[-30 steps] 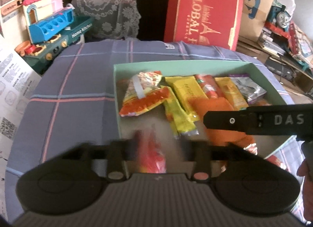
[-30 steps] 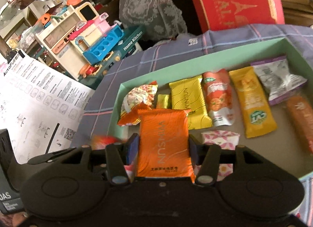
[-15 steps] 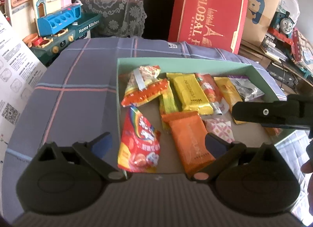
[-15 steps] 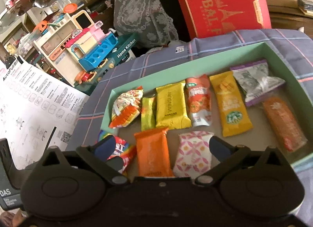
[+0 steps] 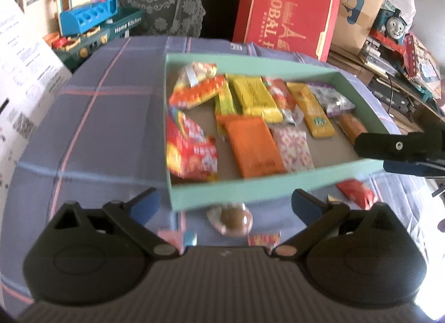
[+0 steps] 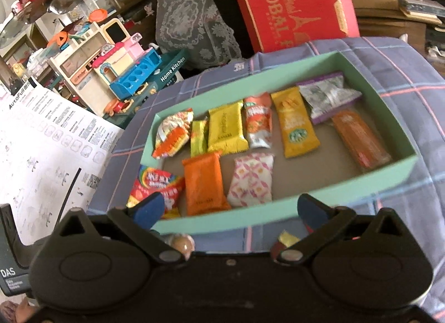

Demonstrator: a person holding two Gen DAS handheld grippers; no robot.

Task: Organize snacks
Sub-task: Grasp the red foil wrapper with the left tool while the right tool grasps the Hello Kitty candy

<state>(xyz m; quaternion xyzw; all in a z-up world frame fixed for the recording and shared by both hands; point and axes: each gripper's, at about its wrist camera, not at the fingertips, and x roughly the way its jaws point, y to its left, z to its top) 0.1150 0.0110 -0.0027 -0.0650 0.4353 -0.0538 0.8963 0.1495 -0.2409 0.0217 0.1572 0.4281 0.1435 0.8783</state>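
A mint-green box (image 5: pixel 244 192) (image 6: pixel 281 214) on the checked cloth holds several snack packets. A rainbow red packet (image 5: pixel 190 150) (image 6: pixel 155 186) lies at its near left, an orange packet (image 5: pixel 253 146) (image 6: pixel 204 184) beside it, then a pink patterned packet (image 5: pixel 294 147) (image 6: pixel 250 181). My left gripper (image 5: pixel 225 203) is open and empty, pulled back over the box's near wall. My right gripper (image 6: pixel 232 206) is open and empty, also at the near wall; its finger shows in the left wrist view (image 5: pixel 397 146).
Loose snacks lie on the cloth in front of the box: a round brown sweet (image 5: pixel 232 218) (image 6: pixel 182 242), a red packet (image 5: pixel 356 190), small wrapped pieces (image 5: pixel 262 239) (image 6: pixel 286 239). A red carton (image 5: pixel 286 11) (image 6: pixel 294 3), a toy kitchen (image 6: pixel 122 69) and a printed sheet (image 6: pixel 41 153) stand around.
One second ago each gripper was shut on a packet, left on the rainbow one, right on the orange one. Both opened, left the packets in the box, and have drawn back toward me.
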